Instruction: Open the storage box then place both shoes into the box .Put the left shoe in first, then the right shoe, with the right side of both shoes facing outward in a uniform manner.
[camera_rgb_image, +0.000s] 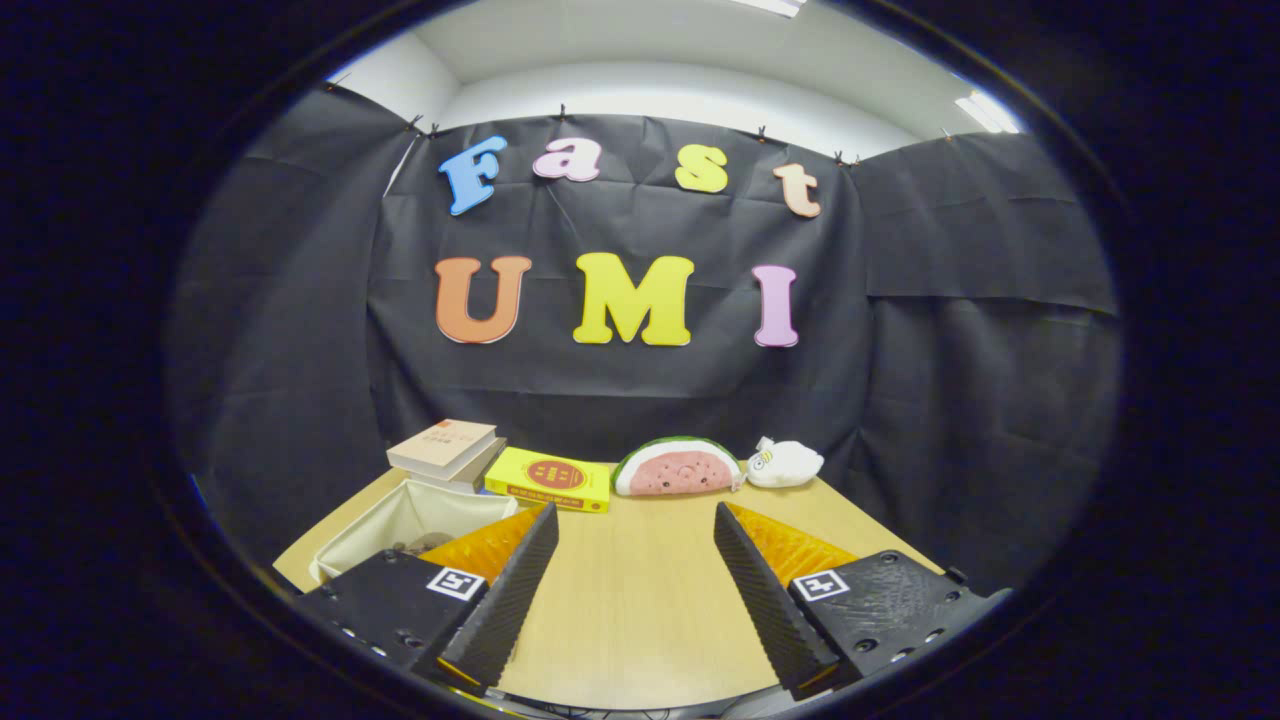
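My gripper (632, 530) stands open above the wooden table (640, 610), with only bare tabletop between its fingers. To the left of the left finger (505, 600) sits a cream fabric storage box (400, 520), open at the top. Something dark lies inside it near its front, too hidden by the finger's mount to identify.
Along the back of the table lie two stacked books (447, 450), a yellow box-like book (550, 480), a watermelon-slice plush (678, 468) and a small white plush (787, 463). The black cloth wall closes off the back and both sides.
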